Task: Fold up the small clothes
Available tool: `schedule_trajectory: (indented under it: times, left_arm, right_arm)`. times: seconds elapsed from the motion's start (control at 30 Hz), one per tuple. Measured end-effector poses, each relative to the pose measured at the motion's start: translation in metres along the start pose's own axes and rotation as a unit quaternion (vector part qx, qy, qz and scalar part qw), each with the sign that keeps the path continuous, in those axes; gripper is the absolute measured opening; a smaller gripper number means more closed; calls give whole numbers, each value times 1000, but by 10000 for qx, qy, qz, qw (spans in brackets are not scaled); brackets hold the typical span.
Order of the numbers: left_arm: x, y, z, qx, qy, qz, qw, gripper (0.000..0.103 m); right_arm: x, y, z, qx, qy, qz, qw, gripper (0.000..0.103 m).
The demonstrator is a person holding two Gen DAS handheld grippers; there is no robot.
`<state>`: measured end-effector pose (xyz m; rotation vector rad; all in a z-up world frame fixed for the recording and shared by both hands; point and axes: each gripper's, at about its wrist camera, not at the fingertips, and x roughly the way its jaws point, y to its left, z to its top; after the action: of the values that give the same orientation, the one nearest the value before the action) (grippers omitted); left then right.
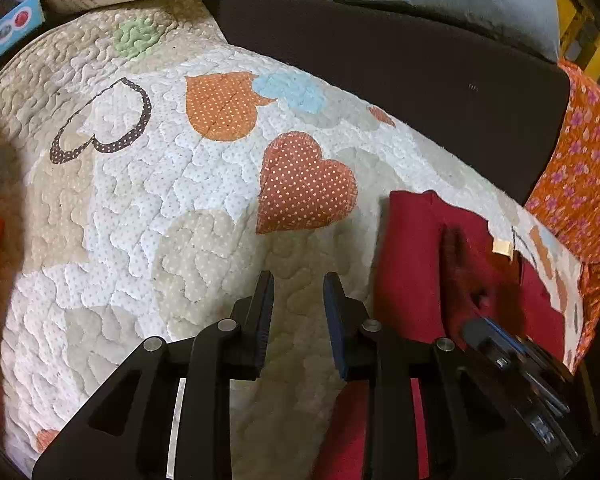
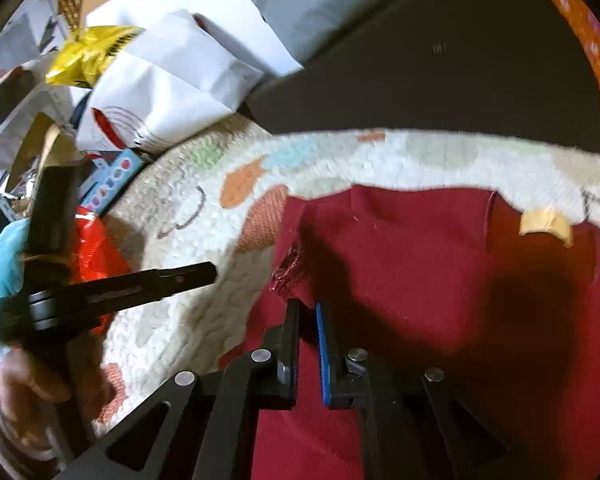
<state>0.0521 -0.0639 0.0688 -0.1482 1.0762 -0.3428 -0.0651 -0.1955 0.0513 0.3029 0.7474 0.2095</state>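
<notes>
Left gripper [image 1: 298, 292]: fingers spread, nothing between them, hovering over bare quilt [image 1: 148, 216]. Plenty of open quilt ahead and to its left for laying out a fold.

Red garment [image 1: 412, 264] lies to the right of the left fingers, just beside them, flat on the quilt, near the quilt's far edge where the dark cushion [image 1: 380, 60] starts. Long axis apparently running away from the cameras; cream tag [image 1: 502, 248] at the far right edge.

Right gripper [image 2: 308, 320]: directly over the garment [image 2: 420, 260], fingers a narrow gap apart, not clearly pinching cloth; tips pointing at a small bunched wrinkle [image 2: 288, 268] on the garment's left edge. Blur there, so contact unconfirmed.

Judgement: right hand nearer, best placed to take that left edge. Little room at the far side and right; orange floral fabric [image 1: 580, 168] crowds the right. Fold toward the open left or near side.
</notes>
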Motion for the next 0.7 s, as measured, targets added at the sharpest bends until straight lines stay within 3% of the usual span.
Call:
schedule_trajectory:
  times: [0.17,0.3,0.37,0.4,0.47,0.53,0.63,0.7]
  left_arm:
    - [-15,-1,1,-267,-278,-224,9990,24]
    - [-24,-15,0,-82,-500,-316,9982,25]
    - [-23,-23,-3,89,-493,-316,9982,24]
    - [-21,-28,-5,201,-475,-308,9982,24]
    - [-17,-42,-11,488,-399,-357,9974,24]
    - [-14,-52,-17,705,-354,-413,9960,24]
    - [-6,-68,-29,1046,-247,-441,9932,25]
    - [3,-73,-35,1198,-144,-325,9922,38]
  right_arm:
    - [8,33,-14,-186,248,374,9988,7]
    - [39,37,-30,-36,588,474,9971,10]
    - [27,27,-29,262,504,593,9966,16]
    - [10,19,-27,445,439,615,9961,25]
    - [-34,7,-29,470,111,509,9975,31]
    - [-82,-9,-33,410,-268,161,9987,32]
    - [-139,-54,-45,581,-437,-1138,9908,32]
    - [-151,-83,-51,673,-257,-1860,9799,32]
